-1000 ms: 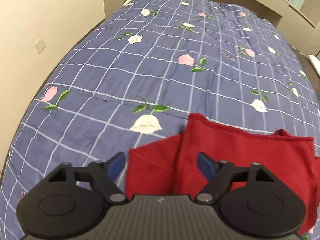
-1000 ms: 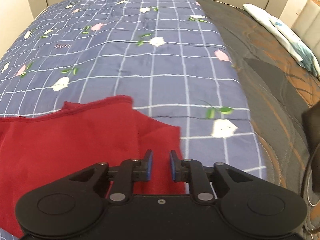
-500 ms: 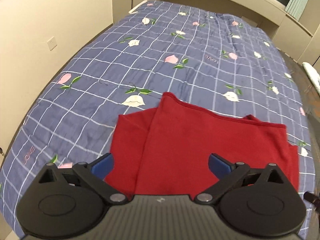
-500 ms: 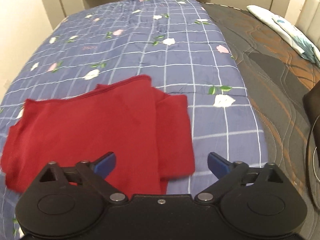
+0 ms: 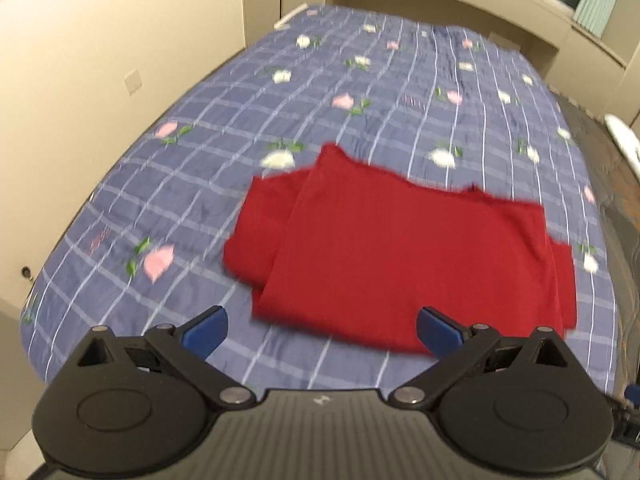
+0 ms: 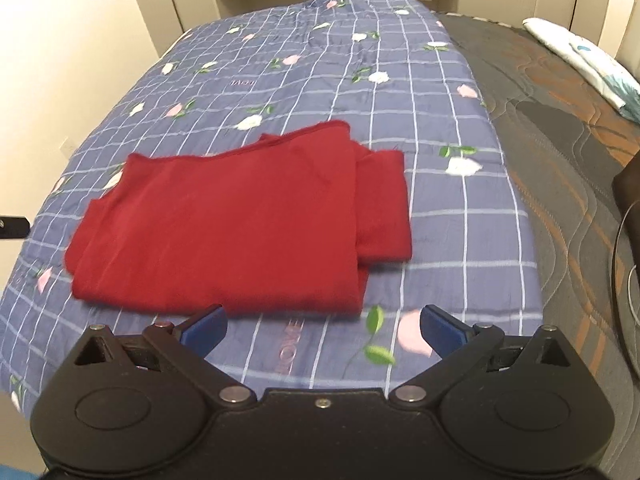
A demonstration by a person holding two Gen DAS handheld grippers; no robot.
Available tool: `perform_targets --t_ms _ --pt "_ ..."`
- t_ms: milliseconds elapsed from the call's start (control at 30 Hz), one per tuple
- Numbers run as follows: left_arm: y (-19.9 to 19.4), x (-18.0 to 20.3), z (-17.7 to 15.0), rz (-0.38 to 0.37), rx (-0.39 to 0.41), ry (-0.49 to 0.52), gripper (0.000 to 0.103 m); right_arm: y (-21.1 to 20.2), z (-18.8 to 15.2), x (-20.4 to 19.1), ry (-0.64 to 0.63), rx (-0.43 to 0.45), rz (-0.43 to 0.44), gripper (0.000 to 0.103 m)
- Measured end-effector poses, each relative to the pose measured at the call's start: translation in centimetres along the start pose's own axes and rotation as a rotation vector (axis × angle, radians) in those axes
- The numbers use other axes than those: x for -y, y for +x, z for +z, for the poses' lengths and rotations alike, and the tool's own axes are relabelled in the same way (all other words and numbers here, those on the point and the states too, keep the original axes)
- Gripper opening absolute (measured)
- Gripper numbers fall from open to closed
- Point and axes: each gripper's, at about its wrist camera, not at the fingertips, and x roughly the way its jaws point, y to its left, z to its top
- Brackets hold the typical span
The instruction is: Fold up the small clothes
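Right wrist view: one red garment (image 6: 240, 224) lies folded on the checked quilt (image 6: 460, 240), bare quilt all round. Right gripper (image 6: 322, 326) opening, left gripper (image 5: 322, 328) spread wide; both empty.

Lighting: warm, even indoor light, moderately bright; no hard shadows, no glare. Left wrist view: motion blur across the quilt (image 5: 400, 92) and the edges of the red garment (image 5: 400, 256). Right wrist view: sharper; slight smear at the garment's near edge and the nearest flower prints. Both: strong fisheye bending of walls, dark vignette in the corners.
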Motion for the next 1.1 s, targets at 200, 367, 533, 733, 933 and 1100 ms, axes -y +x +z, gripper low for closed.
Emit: perform_targets --t_ms 200,367,533,733,933,1100 --pt "-1.2 0.8 -3.0 0.024 -0.069 0.081 0.102 -1.3 -2.0 -0.3 0.025 -0.032 0.031 0.102" --pt "-1.7 1.0 -3.7 0.014 -0.097 0.104 0.102 -1.8 -3.2 -0.5 0.045 -0.062 0.035 0.102" --pt "-1.7 0.9 -3.9 0.014 -0.120 0.141 0.102 -2.3 -3.6 -1.1 0.037 -0.098 0.004 0.102" --pt "-0.1 -0.1 -4.6 0.013 -0.193 0.145 0.102 -1.7 -3.7 -2.6 0.000 -0.191 -0.080 0.102" --pt "2.4 -1.9 -3.5 0.009 -0.262 0.133 0.102 -1.2 -3.1 -4.3 -0.031 -0.195 -0.122 0.102" --pt "3.9 -2.6 -1.0 0.025 -0.253 0.170 0.102 -0.5 -1.9 -5.1 0.012 -0.190 -0.135 0.102"
